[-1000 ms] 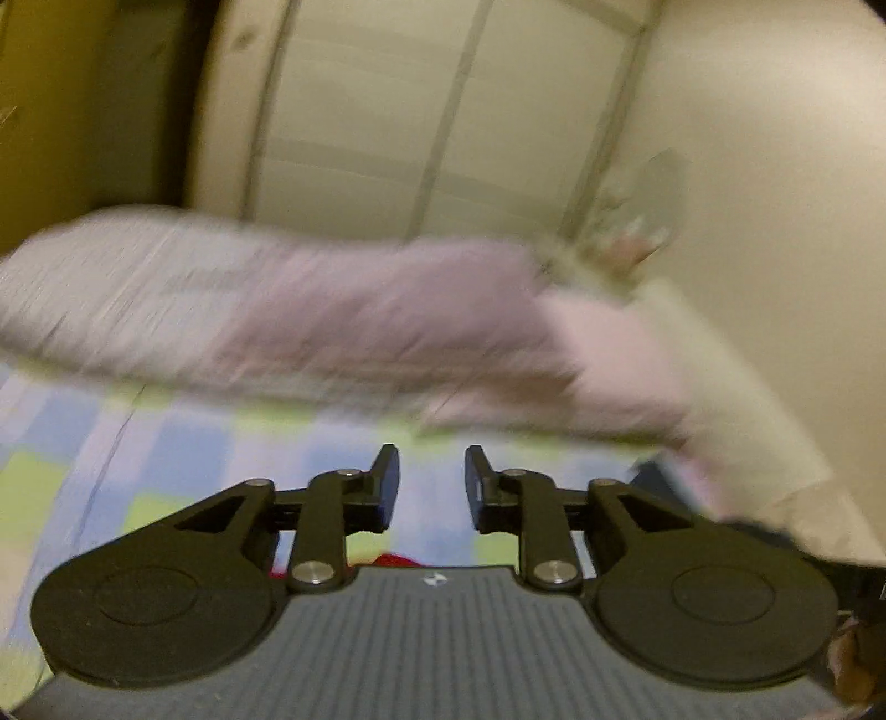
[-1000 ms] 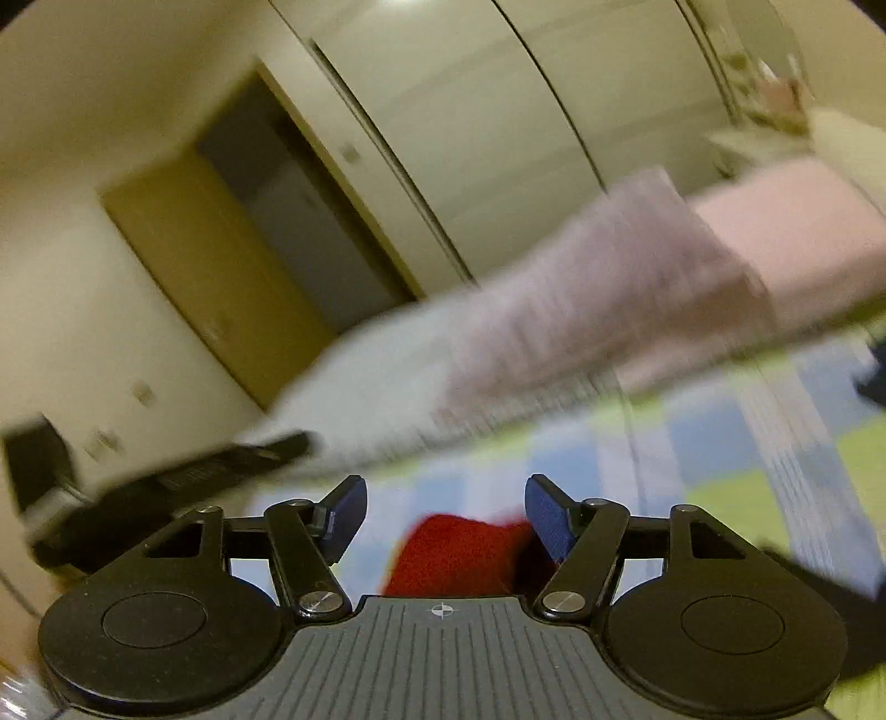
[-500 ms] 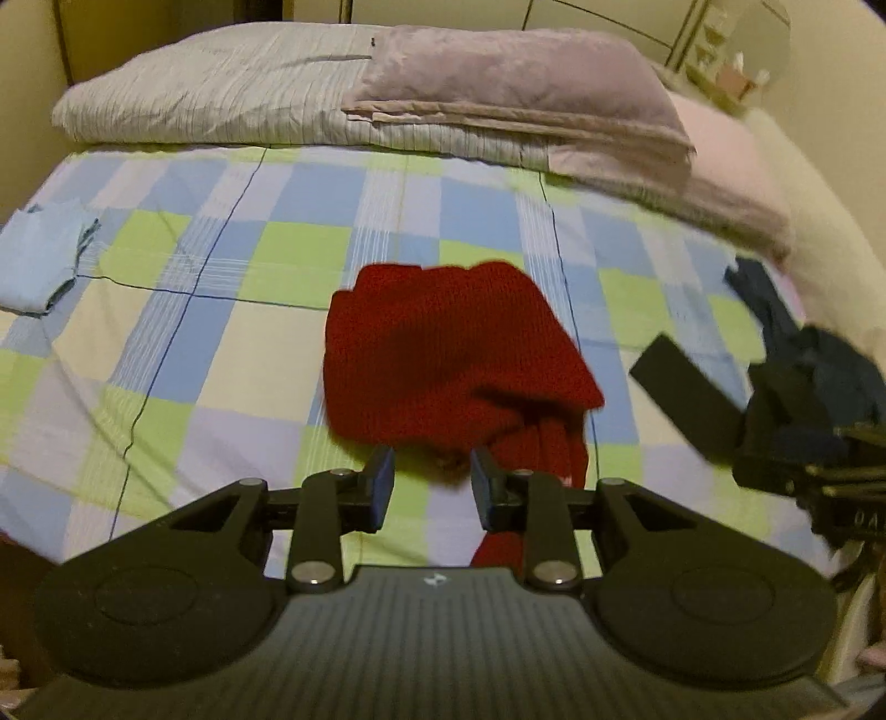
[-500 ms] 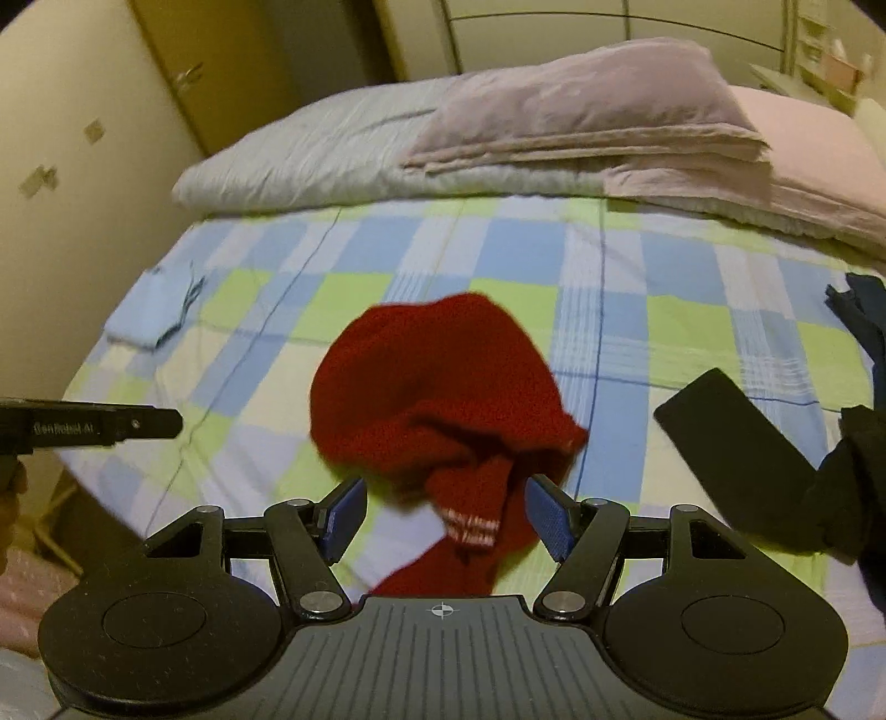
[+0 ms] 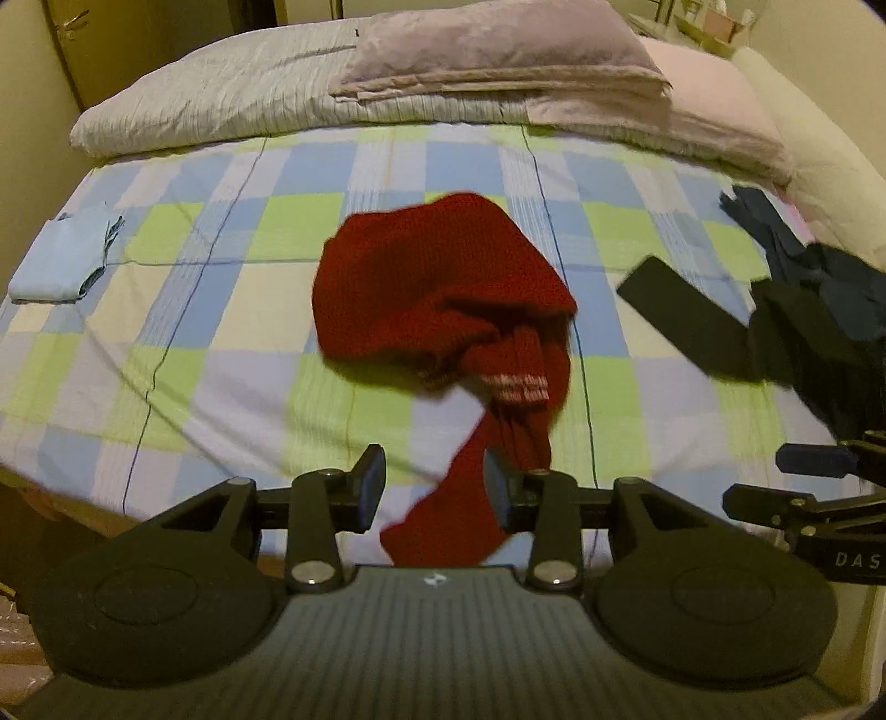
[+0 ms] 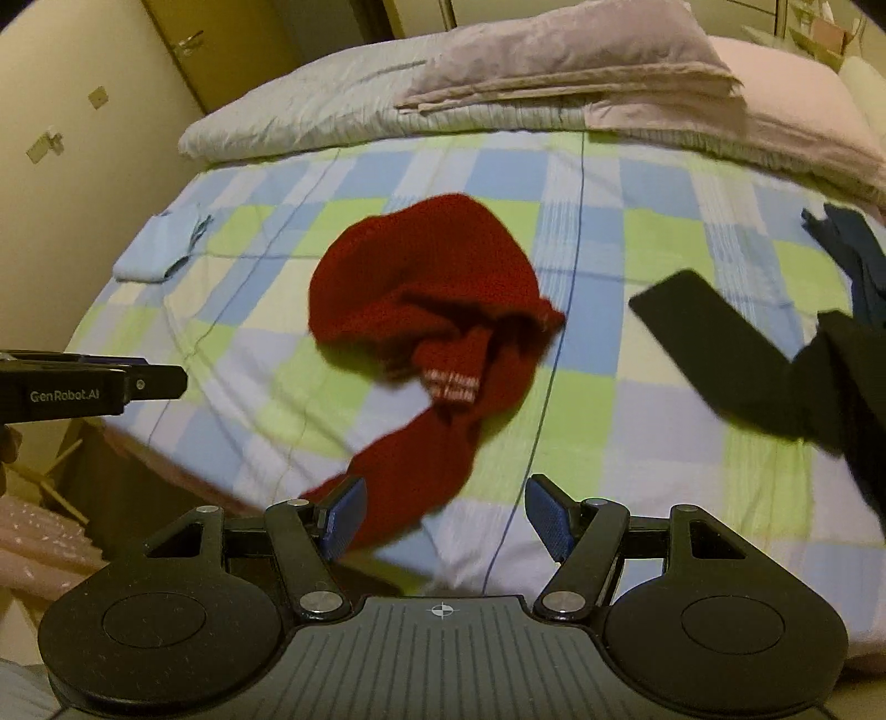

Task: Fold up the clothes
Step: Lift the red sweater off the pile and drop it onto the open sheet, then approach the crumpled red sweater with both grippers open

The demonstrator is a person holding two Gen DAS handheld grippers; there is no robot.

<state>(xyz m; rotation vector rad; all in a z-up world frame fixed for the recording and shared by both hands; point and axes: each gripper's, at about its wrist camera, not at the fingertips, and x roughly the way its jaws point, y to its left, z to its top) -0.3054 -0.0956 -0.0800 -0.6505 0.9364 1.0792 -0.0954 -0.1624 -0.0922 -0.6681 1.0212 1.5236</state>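
So I'm standing at the foot of the bed (image 5: 166, 343), the one with the blue, green and white checked sheet, and both cameras are tilted down at it. The red knit sweater (image 5: 437, 282) is bunched up in a heap around the middle of the sheet, a bit toward my end, with one sleeve (image 6: 410, 459) trailing off toward the near edge. There's some white lettering on a folded bit of it, too blurry to read.

My left hand-held gripper (image 5: 434, 487) is opening right now. In its own view the end of that red sleeve shows in the gap between its fingers, but the pads aren't pressing on it. My right hand-held gripper (image 6: 446, 518) has its jaws wide apart with nothing clamped; the sleeve passes just behind its left blue pad (image 6: 343, 518), and I can't tell whether it touches.

Other stuff on the bed: a small light blue garment (image 5: 61, 260) folded over by the left edge, well apart from the sweater, and a pile of dark clothes (image 5: 803, 321) over on the right with a flat black piece sticking out toward the middle. At the head end there's a striped duvet (image 5: 221, 94) with a mauve folded blanket (image 5: 498, 50) on top and a pink pillow (image 5: 709, 83) beside it.
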